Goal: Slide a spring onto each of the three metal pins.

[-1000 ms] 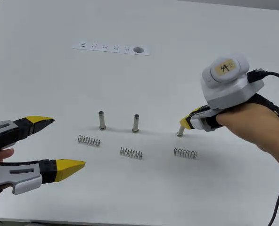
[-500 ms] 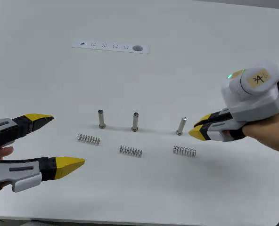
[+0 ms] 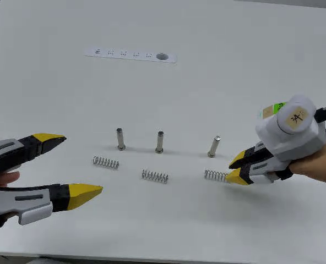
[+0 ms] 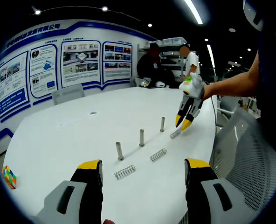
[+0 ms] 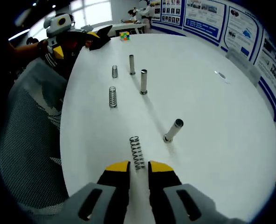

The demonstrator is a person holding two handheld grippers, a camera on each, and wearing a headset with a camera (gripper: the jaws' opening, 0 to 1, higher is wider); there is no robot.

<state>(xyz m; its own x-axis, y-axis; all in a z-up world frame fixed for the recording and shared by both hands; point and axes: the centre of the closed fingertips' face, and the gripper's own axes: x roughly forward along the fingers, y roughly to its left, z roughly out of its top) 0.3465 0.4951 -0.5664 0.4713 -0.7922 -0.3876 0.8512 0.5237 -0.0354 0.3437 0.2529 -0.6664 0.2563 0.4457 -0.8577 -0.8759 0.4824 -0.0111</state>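
The white surface carries 3 metal pins in a row, with 3 springs lying in a second row just nearer the person, 1 in front of each pin. No spring is on a pin.

In the head view the left pin and the middle pin stand upright. The right pin leans, its top tipped to the right. The left spring, the middle spring and the right spring all lie flat, each apart from its pin.

The right tool is low over the surface at the right end of the right spring. Its 2 yellow-tipped jaws are parted by a narrow gap, a little wider than the spring. In the right gripper view the near end of that spring sits right at the tips, just entering the gap. I cannot tell whether a jaw touches it.

The left tool hovers at the near left, well apart from the pins and springs. Its jaws are spread wide and grasp nothing.

A flat socket panel is set into the surface far behind the pins. In the left gripper view a colourful cube rests near the surface's edge.
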